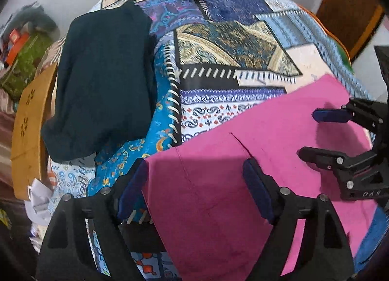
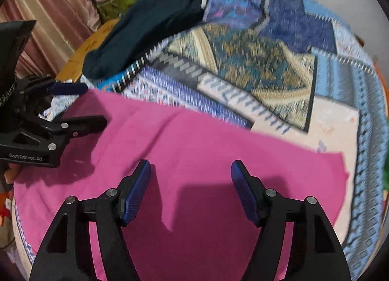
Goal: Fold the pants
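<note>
Two grippers, left gripper (image 1: pixel 194 183) and right gripper (image 2: pixel 190 188), fingers wide apart, empty, above one pink pants (image 1: pixel 218 183); one dark garment (image 1: pixel 104 74) beyond.

The pink pants (image 2: pixel 194 154) are folded into a flat, fairly smooth slab, lying on the patchwork bedspread (image 2: pixel 255 62) near its front edge.

Pants (image 2: pixel 218 159) showing plain magenta-pink; bedspread (image 1: pixel 231 45) showing blue/gold/cream paisley patchwork w/ white stitch marks; folded garment (image 1: pixel 102 79) showing dark teal; gripper pads (image 2: pixel 136 193) showing blue.
</note>
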`<act>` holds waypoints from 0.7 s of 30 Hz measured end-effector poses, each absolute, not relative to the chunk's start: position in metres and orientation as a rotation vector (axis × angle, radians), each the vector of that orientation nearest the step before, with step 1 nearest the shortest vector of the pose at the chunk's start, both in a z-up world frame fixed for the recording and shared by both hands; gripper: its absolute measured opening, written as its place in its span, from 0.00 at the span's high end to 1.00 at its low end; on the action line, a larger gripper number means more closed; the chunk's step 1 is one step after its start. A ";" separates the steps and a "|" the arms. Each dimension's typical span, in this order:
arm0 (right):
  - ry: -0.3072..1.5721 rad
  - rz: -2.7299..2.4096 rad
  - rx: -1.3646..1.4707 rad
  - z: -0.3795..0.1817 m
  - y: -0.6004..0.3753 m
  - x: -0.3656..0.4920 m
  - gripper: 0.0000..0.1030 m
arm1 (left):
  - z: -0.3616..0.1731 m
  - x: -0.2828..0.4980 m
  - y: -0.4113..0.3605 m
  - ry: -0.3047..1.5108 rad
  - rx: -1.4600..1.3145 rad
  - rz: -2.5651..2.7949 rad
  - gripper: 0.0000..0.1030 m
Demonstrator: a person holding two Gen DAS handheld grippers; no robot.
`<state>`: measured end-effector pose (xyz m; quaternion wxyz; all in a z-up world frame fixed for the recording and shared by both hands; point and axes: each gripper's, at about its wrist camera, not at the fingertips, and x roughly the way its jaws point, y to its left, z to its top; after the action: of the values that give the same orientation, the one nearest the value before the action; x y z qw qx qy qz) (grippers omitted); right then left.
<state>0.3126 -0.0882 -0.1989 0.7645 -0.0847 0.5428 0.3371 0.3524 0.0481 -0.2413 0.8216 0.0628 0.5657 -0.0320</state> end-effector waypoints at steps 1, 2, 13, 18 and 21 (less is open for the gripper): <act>1.188 0.732 -0.178 -0.201 -0.090 0.311 0.35 | -0.242 0.350 0.046 1.201 0.158 -0.069 0.19; 1.193 0.733 -0.169 -0.202 -0.093 0.310 0.34 | -0.244 0.349 0.043 1.197 0.184 -0.067 0.18; 1.182 0.699 -0.215 -0.195 -0.116 0.275 0.25 | -0.237 0.321 0.047 1.183 0.217 -0.055 0.11; 1.190 0.671 -0.164 -0.192 -0.136 0.259 0.25 | -0.226 0.295 0.053 1.163 0.209 -0.036 0.11; 1.181 0.647 -0.135 -0.190 -0.147 0.247 0.24 | -0.223 0.280 0.056 1.156 0.199 -0.033 0.11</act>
<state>0.2468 -0.1471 -0.1901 0.7796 -0.0624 0.5465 0.2995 0.2803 0.0563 -0.2226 0.8327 0.0941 0.5455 -0.0155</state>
